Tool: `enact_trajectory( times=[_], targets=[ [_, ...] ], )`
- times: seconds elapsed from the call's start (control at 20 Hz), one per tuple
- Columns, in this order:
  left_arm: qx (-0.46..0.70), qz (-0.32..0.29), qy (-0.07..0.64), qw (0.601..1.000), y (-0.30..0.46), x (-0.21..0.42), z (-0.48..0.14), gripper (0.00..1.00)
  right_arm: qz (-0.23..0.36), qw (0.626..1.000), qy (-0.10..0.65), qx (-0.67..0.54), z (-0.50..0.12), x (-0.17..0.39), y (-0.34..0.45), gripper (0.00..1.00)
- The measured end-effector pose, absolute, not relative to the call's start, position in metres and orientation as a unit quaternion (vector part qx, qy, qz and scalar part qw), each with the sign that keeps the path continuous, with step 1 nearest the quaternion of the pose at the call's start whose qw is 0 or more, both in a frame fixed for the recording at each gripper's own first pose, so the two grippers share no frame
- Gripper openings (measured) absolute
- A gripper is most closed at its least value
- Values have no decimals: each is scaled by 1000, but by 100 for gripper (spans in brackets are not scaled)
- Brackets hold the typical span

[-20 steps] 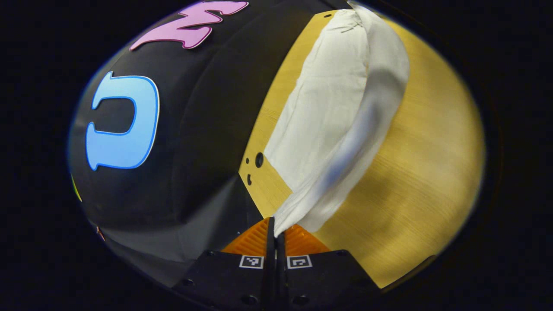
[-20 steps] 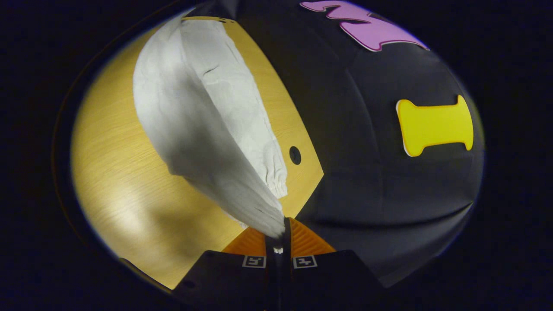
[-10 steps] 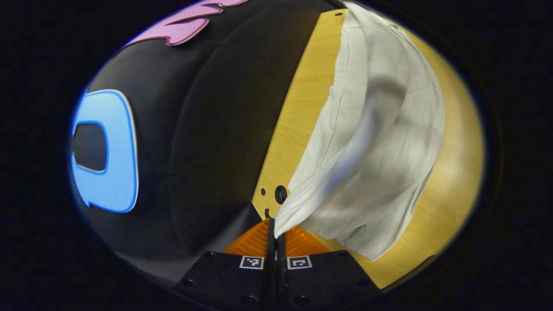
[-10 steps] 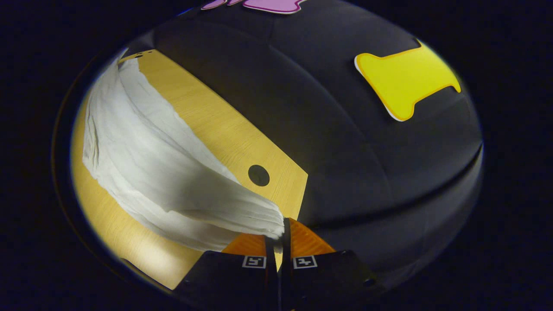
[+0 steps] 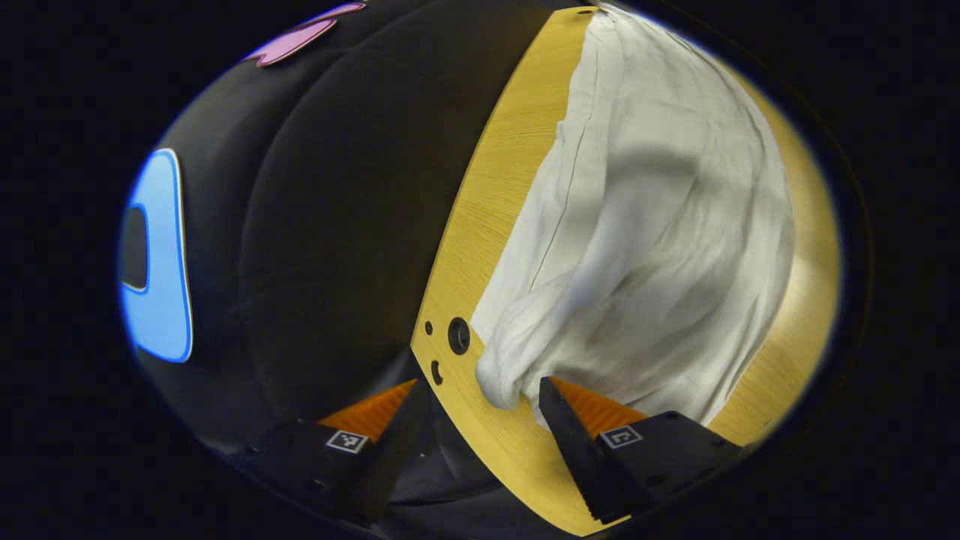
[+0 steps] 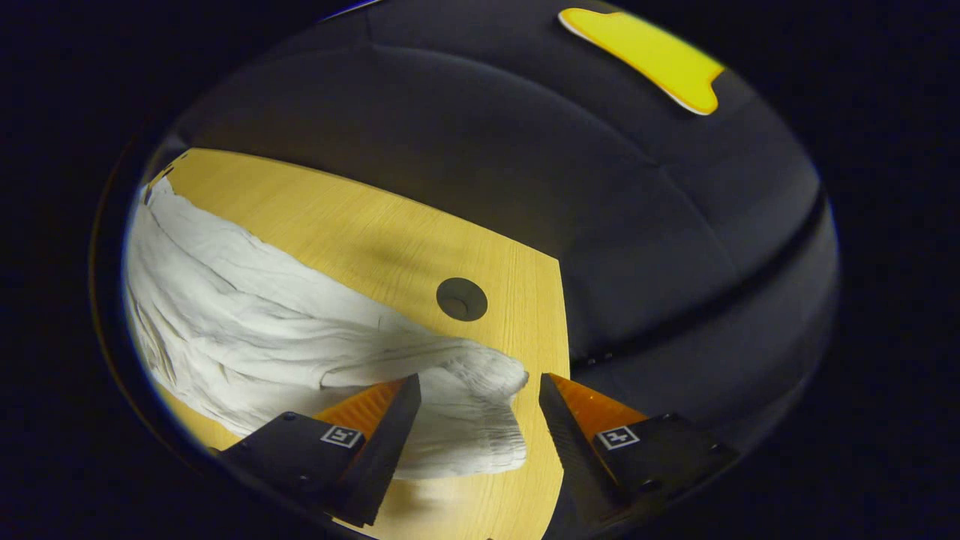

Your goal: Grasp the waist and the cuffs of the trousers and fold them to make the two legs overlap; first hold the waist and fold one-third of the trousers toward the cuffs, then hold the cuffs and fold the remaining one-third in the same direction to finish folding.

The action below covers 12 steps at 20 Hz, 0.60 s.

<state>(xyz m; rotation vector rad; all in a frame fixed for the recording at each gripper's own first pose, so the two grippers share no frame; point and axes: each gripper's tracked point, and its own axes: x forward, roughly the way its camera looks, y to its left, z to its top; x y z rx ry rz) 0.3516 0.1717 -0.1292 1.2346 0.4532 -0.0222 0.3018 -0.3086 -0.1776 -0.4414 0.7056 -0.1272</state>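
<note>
The white, crumpled cotton-like trousers (image 5: 645, 247) lie on the yellow wooden table (image 5: 480, 225), thin and limp, best pinched at the gathered waist (image 6: 480, 397). Both the left gripper (image 5: 480, 409) and right gripper (image 6: 480, 409) stand spread apart, gripping nothing; whether the legs overlap evenly is hard to judge under the folds

One pair of trousers (image 5: 637, 247) is seen on one table (image 5: 487, 202). Two grippers are counted: left (image 5: 480, 420) and right (image 6: 480, 420). Three holes (image 5: 458, 335) are counted at the table's 7 o'clock corner.
</note>
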Motion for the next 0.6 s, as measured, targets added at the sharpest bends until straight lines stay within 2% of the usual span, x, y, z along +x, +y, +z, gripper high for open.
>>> enact_trajectory(
  times=[0.15, 0.25, 0.45, 0.6],
  targets=[
    [493, 26, 201, 846, 172, 320, -123, 96, -90, 922, 355, -124, -172, 279, -313, 98],
    [410, 59, 200, 888, 168, 286, -122, 96, -109, 934, 338, -43, -168, 272, -315, 98],
    [300, 113, 182, 930, 167, 230, -109, 96, -159, 933, 319, 48, -164, 260, -339, 98],
    [248, 144, 171, 943, 168, 188, -96, 96, -182, 926, 314, 108, -171, 257, -348, 100]
  ],
)
